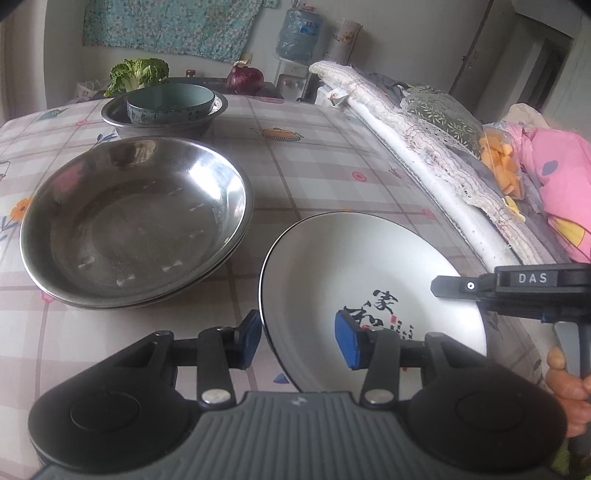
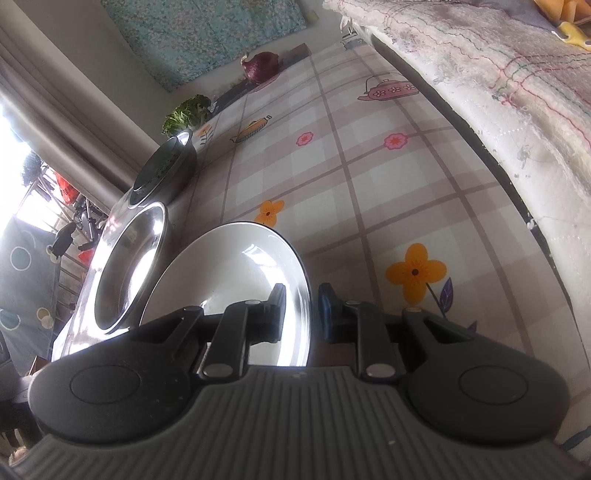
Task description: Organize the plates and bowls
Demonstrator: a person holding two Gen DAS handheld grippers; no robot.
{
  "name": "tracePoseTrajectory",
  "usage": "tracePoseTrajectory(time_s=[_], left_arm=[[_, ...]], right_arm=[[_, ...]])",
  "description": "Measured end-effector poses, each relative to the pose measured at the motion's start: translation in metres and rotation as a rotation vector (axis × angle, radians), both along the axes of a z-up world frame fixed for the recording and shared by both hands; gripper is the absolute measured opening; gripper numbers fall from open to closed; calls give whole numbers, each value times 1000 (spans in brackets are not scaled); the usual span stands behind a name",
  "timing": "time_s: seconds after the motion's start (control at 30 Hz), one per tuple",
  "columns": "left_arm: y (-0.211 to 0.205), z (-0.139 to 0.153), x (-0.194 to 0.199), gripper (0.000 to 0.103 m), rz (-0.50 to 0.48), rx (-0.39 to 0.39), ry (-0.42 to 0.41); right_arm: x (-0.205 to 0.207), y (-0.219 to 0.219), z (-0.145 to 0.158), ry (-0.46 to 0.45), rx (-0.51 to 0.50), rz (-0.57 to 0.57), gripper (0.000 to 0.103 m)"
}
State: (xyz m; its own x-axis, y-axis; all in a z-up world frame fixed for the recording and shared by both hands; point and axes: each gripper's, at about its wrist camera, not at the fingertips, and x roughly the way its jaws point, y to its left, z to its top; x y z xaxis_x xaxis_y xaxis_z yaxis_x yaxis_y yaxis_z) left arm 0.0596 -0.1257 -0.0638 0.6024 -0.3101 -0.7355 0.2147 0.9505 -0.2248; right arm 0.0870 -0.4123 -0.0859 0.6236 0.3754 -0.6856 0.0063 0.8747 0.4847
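Note:
A white plate (image 1: 369,266) with black calligraphy lies at the near right of the checked tablecloth. My left gripper (image 1: 300,341) straddles its near-left rim, with one blue pad outside and one over the plate's face. A wide gap shows on both sides, so it is open. My right gripper (image 1: 445,288) comes in from the right and is shut on the plate's (image 2: 236,273) right rim; in the right wrist view the rim runs between its fingers (image 2: 301,308). Left of the plate sit stacked steel plates (image 1: 133,221). Behind them a teal bowl (image 1: 170,101) rests inside a steel basin (image 1: 162,127).
A folded quilt (image 1: 424,147) and pink fabric (image 1: 554,177) line the table's right edge. A leafy cabbage (image 1: 138,74) and a red onion (image 1: 244,78) stand at the far edge, with a water bottle (image 1: 299,33) behind. A hand (image 1: 565,384) grips the right gripper's handle.

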Motion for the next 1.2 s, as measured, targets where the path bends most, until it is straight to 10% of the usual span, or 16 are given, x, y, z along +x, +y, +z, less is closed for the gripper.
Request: tracePoseTrajectory(time_s=[0.37, 1.2], left_arm=[[5, -6, 6, 25, 34, -25, 35], [5, -3, 1, 18, 15, 7, 11]], right_arm=[[-26, -6, -5, 21, 53, -27, 19], [-19, -4, -7, -26, 26, -69, 8]])
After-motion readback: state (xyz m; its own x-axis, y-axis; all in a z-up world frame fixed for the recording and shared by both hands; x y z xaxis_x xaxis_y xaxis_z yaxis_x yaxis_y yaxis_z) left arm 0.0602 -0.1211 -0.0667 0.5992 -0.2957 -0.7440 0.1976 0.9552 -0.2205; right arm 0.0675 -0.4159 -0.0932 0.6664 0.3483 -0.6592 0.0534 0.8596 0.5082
